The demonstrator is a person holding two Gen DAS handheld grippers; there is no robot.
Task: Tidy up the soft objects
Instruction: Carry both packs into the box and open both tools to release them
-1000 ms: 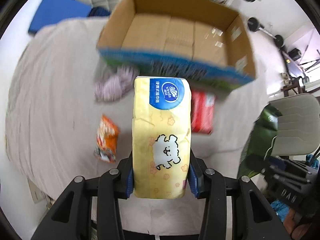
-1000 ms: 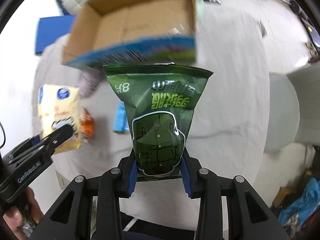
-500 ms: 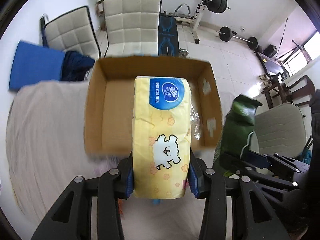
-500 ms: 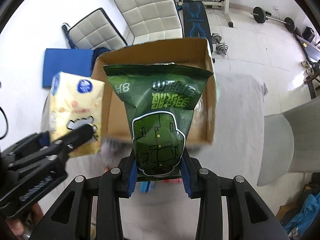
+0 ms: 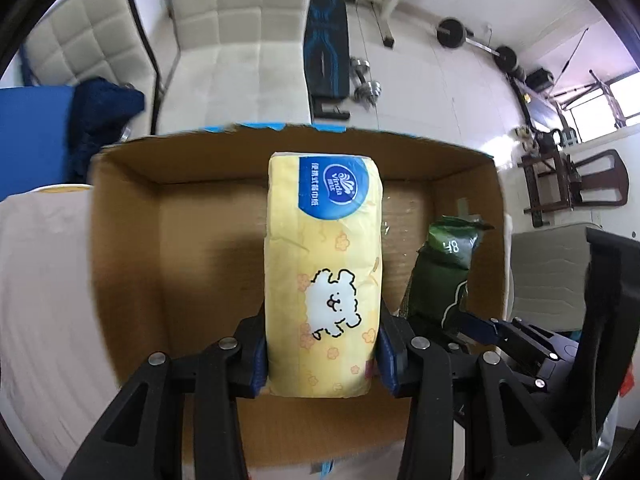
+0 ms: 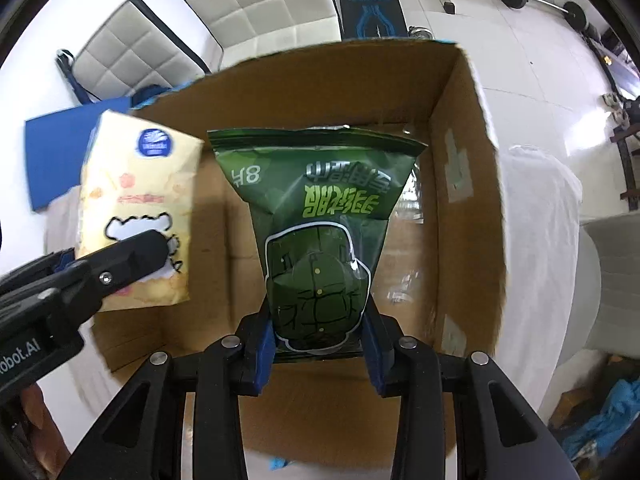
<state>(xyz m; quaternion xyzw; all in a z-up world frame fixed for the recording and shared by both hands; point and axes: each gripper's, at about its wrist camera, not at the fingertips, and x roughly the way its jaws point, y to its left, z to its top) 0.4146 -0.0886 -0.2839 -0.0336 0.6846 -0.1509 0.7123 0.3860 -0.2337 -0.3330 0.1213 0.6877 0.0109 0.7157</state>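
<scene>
Both tools have swung in from over the table and now hang right above the open cardboard box [image 5: 128, 216], pointing down into it. Left tool [image 5: 322, 354] is clamped on the yellow tissue pack [image 5: 324, 264], right tool [image 6: 320, 344] is clamped on the green snack bag [image 6: 320, 216]. Both packs sit side by side over the box floor, not touching it as far as I can tell. Looks like the drop-off is next, just lower and let go.

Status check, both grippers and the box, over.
Left gripper shut on yellow tissue pack. Right gripper shut on green snack bag. Both over the open cardboard box; visible box floor bare, nothing blocking the drop.
</scene>
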